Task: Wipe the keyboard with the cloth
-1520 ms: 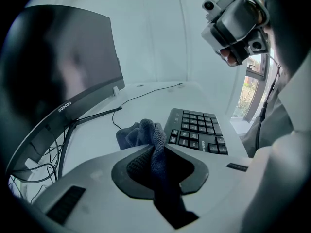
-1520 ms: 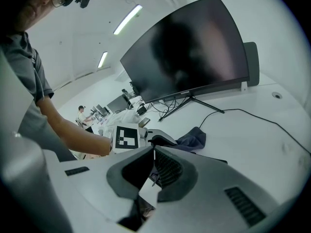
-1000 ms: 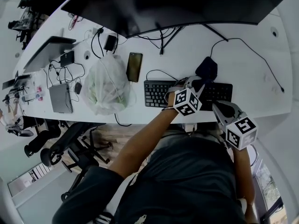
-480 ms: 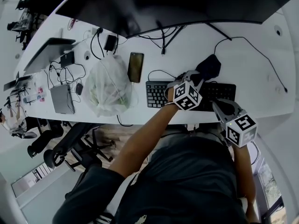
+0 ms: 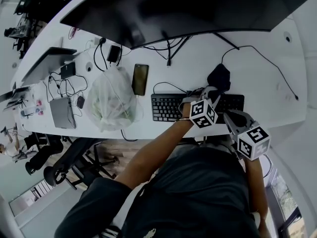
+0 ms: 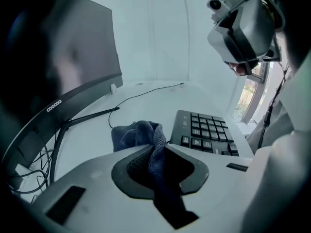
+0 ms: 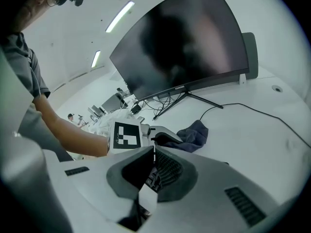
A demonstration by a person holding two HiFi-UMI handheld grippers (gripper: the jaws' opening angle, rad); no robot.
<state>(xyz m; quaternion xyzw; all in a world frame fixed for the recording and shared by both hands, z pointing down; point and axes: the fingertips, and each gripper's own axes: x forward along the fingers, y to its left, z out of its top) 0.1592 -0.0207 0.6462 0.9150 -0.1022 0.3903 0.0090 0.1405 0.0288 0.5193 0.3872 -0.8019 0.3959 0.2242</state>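
Observation:
A black keyboard lies near the front edge of the white desk. My left gripper hovers over its right half, shut on a dark blue-grey cloth that bunches on the desk just behind the keyboard. In the left gripper view the cloth runs up from between the jaws of that gripper, with the keyboard's number keys to the right. My right gripper hangs at the keyboard's near right corner; in its own view this gripper has its jaws together with nothing gripped.
A large curved monitor stands behind the keyboard, with cables trailing from its foot. A phone and a filled clear plastic bag lie left of the keyboard. Farther left are a laptop and small devices. Office chairs stand below the desk edge.
My left gripper, still holding the cloth, has shifted a little to the right and toward the near side of the keyboard. The right gripper has stayed in place.

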